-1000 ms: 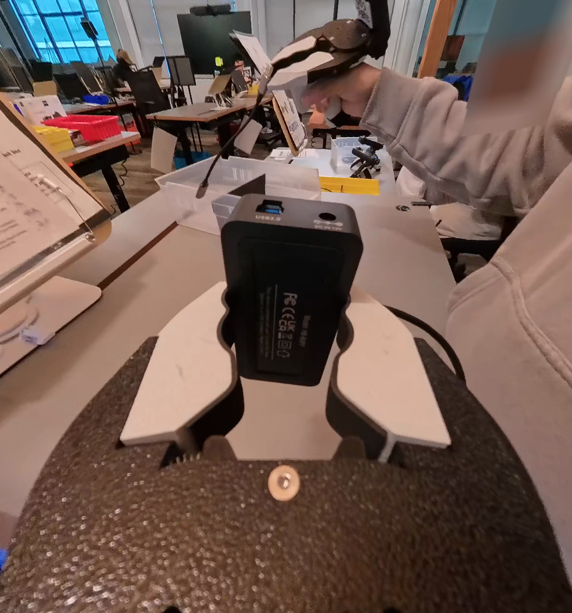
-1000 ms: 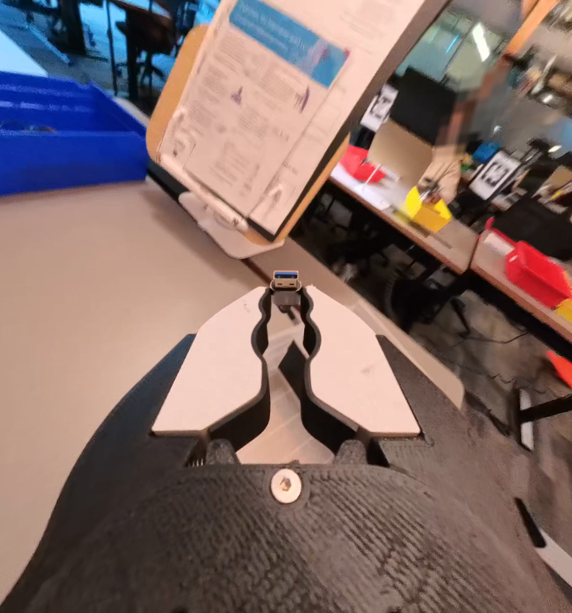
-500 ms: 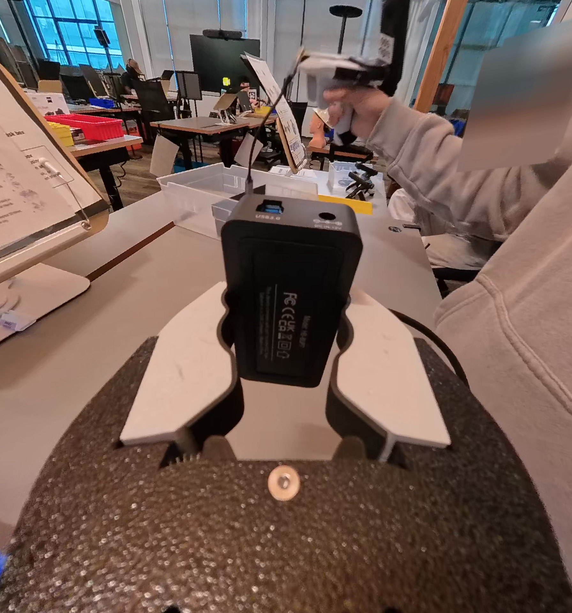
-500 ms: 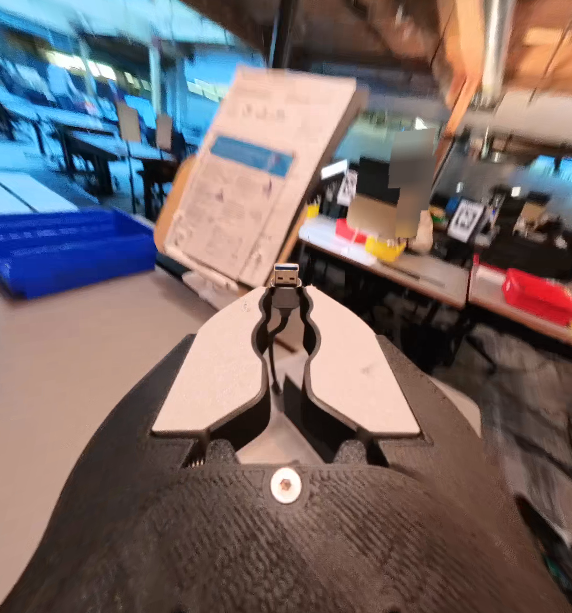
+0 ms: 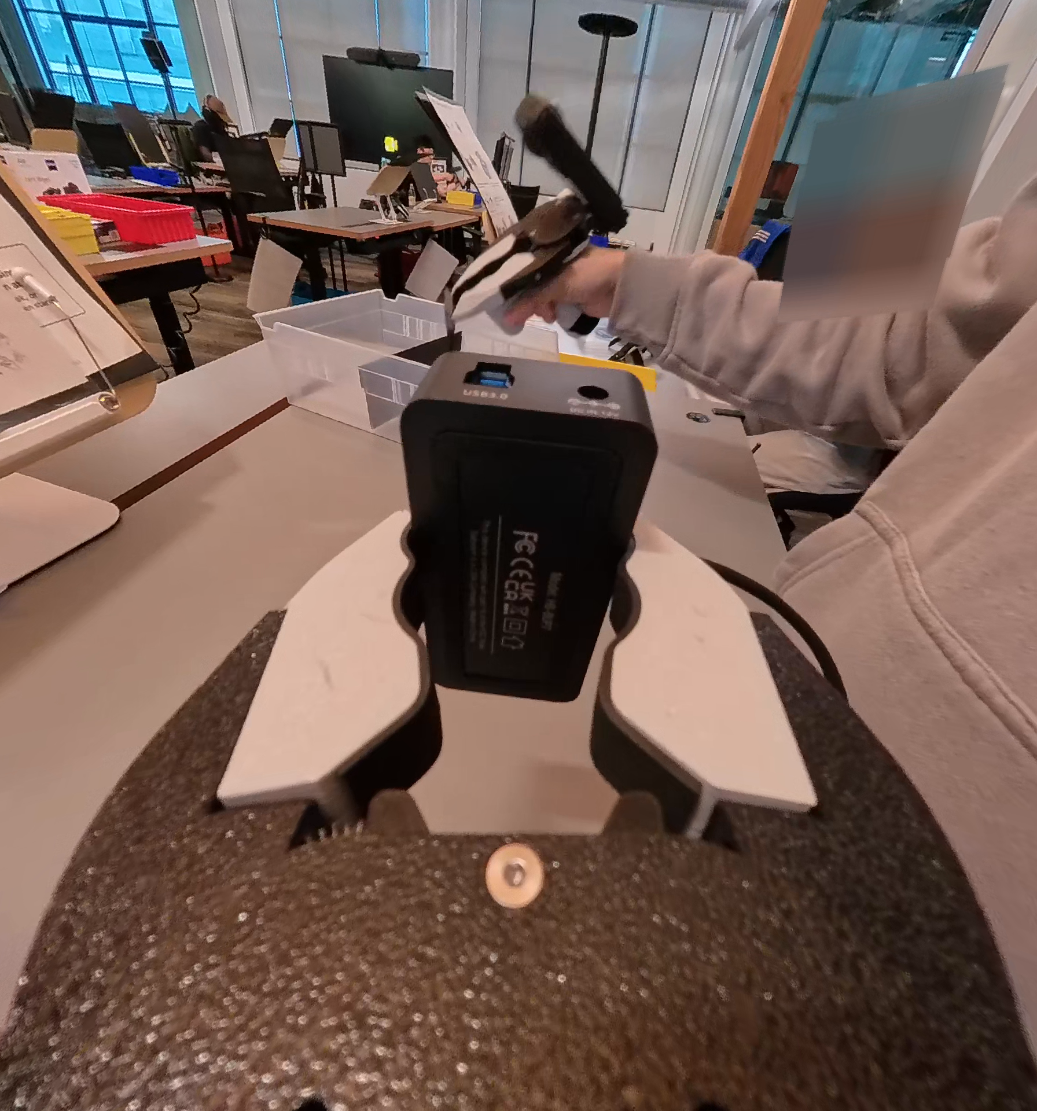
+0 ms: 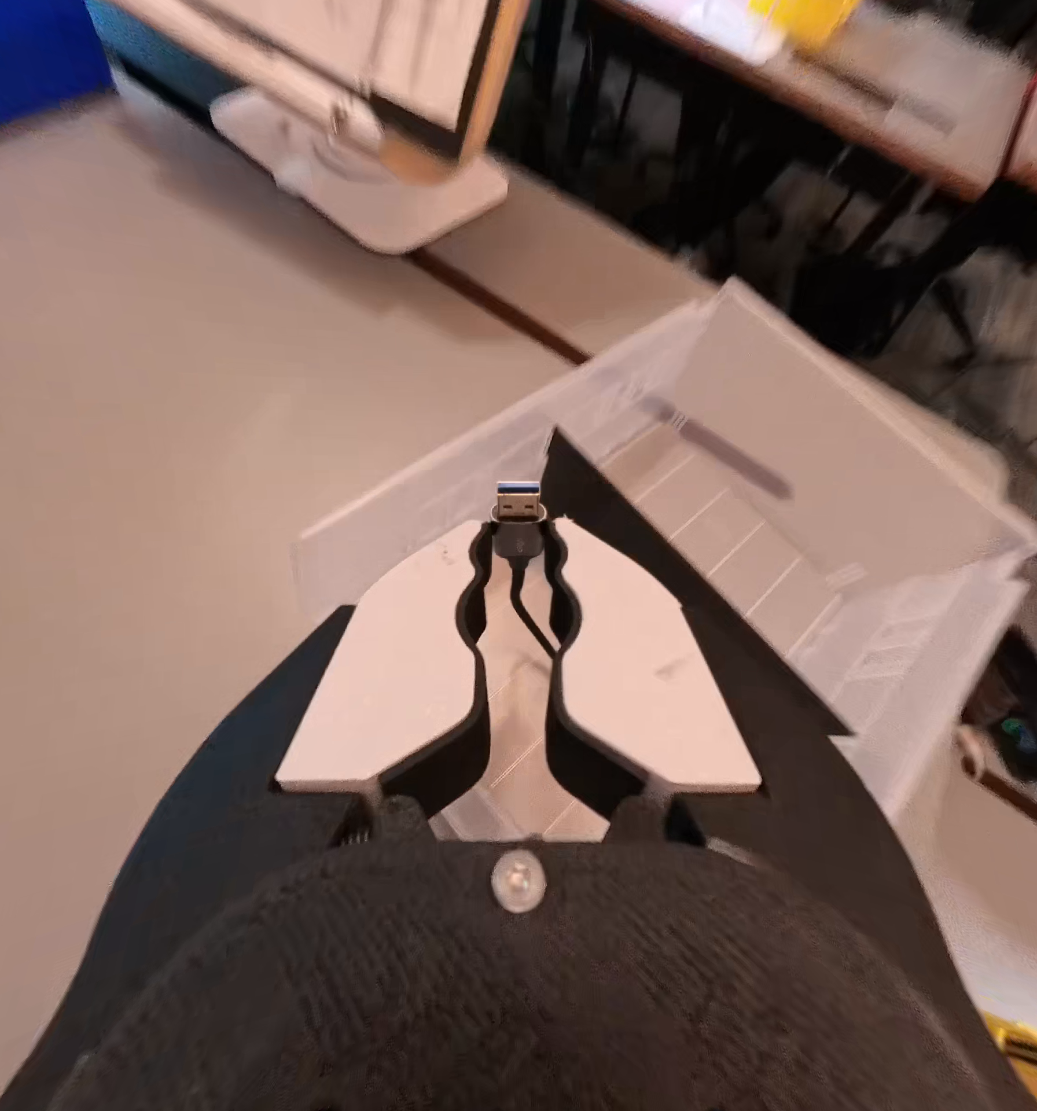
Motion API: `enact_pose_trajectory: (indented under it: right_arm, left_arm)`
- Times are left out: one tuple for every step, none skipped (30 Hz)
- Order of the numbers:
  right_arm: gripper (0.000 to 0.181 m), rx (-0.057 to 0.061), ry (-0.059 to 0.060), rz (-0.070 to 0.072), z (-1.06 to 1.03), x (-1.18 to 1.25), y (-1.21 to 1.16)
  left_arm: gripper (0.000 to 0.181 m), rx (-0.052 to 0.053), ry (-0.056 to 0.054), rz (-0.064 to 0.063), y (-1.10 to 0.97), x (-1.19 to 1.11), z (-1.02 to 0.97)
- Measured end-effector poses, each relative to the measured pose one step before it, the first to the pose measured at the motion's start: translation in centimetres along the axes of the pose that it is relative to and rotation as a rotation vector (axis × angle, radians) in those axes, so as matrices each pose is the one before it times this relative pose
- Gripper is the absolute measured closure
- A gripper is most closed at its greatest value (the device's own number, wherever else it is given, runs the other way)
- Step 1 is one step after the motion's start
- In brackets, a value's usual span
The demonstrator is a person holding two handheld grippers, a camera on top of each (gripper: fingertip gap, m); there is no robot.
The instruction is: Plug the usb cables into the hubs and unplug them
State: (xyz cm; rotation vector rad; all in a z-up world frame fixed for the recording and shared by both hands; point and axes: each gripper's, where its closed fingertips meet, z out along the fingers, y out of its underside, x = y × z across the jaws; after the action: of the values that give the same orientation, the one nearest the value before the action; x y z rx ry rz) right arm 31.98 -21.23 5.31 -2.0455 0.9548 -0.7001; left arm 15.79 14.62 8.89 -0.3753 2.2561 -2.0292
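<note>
My left gripper (image 5: 525,529) is shut on a black USB hub (image 5: 528,541) and holds it upright above the table. The hub's blue port (image 5: 490,376) faces up and away from me. My right gripper (image 6: 519,532) is shut on a dark USB plug (image 6: 519,505), whose metal end sticks out past the fingertips. Its thin cable (image 6: 528,619) runs back between the fingers. In the left wrist view the right gripper (image 5: 465,300) is in a person's hand, a little beyond and above the hub, tips pointing down-left, apart from the hub.
A clear plastic bin (image 5: 324,336) stands on the grey table (image 5: 143,577) behind the hub; it also shows in the right wrist view (image 6: 804,481), holding a black triangular piece (image 6: 624,541). A document stand (image 5: 29,312) is at the left. A sleeved arm (image 5: 774,336) is at the right.
The right gripper has swung down from high up toward the hub and bin, still holding the plug. Its view now tilts down onto the bin. The left gripper keeps the hub steady.
</note>
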Motion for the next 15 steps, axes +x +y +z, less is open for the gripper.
enact_pose_trajectory:
  right_arm:
    - [0.164,-0.0559,-0.0212,0.0165,1.113,-0.429,1.095]
    - [0.164,-0.0429,-0.0192,0.0120,1.048,-0.459,0.957]
    - [0.164,-0.0054,-0.0289,0.0293,0.967,-0.583,0.454]
    - [0.164,0.0110,-0.0356,0.0564,0.818,-0.609,0.157]
    - [0.161,-0.0170,0.0082,0.0578,0.587,0.051,0.425]
    - [0.145,-0.0275,0.0569,0.0391,0.216,0.556,0.408]
    - [0.123,0.0010,0.0747,0.0103,-0.195,0.478,-0.259]
    - [0.111,0.0288,0.0396,-0.0214,-0.642,-0.277,-0.700]
    - [0.113,0.0394,0.0302,-0.0282,-0.956,-0.609,-0.898]
    - [0.114,0.0460,0.0105,-0.0258,-0.973,-1.043,-1.141]
    - [0.113,0.0452,-0.0562,-0.0258,-0.974,-2.204,-1.265]
    - [0.113,0.0293,-0.0866,-0.0351,-0.824,-2.948,-1.078]
    - [0.112,0.0084,-0.0649,-0.0302,-0.474,-2.826,-0.834]
    - [0.111,0.0118,-0.0638,-0.0125,-0.138,-2.928,-0.807]
    - [0.112,0.0351,-0.0982,0.0180,0.210,-3.421,-0.964]
  left_arm:
    - [0.122,0.0004,0.0035,-0.0001,0.007,0.078,0.100]
    - [0.122,0.0001,0.0015,0.0004,0.020,0.047,0.099]
    - [0.122,-0.0001,-0.0002,-0.0001,0.035,0.022,0.079]
    - [0.122,-0.0003,-0.0027,-0.0015,0.068,-0.030,0.056]
    - [0.122,0.0005,-0.0101,-0.0002,0.063,-0.137,0.011]
    - [0.122,0.0014,-0.0152,0.0028,0.050,-0.198,-0.042]
    - [0.121,0.0020,-0.0123,0.0016,0.046,-0.162,-0.076]
    - [0.122,0.0045,-0.0100,-0.0034,0.014,-0.151,-0.105]
    - [0.121,0.0093,-0.0094,-0.0057,-0.028,-0.165,-0.111]
    - [0.121,0.0119,-0.0049,-0.0039,-0.035,-0.124,-0.090]
    - [0.122,0.0110,-0.0040,0.0015,-0.035,-0.117,-0.056]
    - [0.121,0.0080,-0.0077,0.0093,-0.025,-0.132,-0.004]
    - [0.122,0.0042,-0.0055,0.0144,-0.007,-0.070,0.041]
    - [0.121,0.0028,-0.0006,0.0150,-0.033,0.027,0.101]
    - [0.121,0.0046,0.0031,0.0167,-0.108,0.097,0.142]
